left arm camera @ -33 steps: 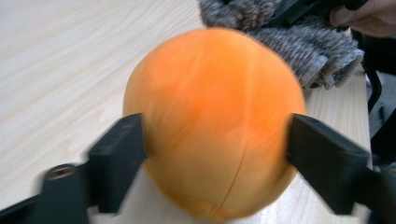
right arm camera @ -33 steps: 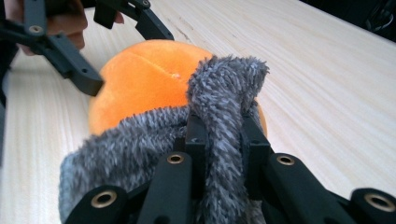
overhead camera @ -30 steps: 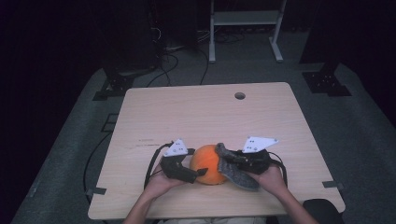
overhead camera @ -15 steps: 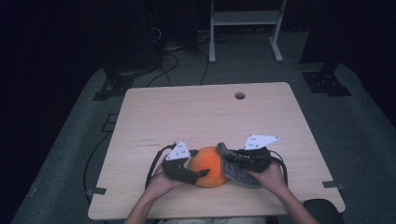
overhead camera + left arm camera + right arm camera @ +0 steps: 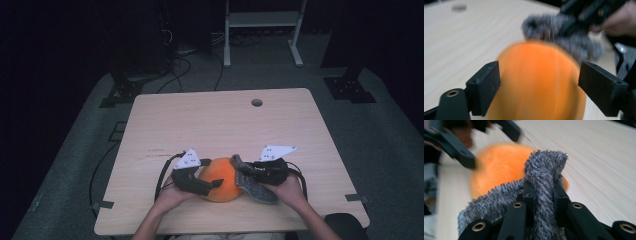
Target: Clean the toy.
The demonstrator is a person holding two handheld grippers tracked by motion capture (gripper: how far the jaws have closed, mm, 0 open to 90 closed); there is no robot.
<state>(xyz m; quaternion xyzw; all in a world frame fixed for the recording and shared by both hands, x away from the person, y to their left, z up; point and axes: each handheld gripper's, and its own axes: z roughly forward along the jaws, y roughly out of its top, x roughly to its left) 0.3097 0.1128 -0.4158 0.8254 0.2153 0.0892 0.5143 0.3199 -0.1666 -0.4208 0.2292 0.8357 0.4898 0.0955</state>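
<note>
Item: grey fuzzy cloth (image 5: 254,184), lying near the front edge of the wooden table (image 5: 210,125), touching the right side of an orange rounded soft object (image 5: 221,179). Its long axis is seen running diagonally in the high view, from an upper end beside the orange object's top down toward the front right. One fold is pinched by the right gripper (image 5: 543,191), whose jaws are nearly closed upon it, the tuft standing up between them. Left gripper (image 5: 539,82): jaws spread wide, having just been opening, set on either side of the orange object; contact cannot be told through the blur.
</note>
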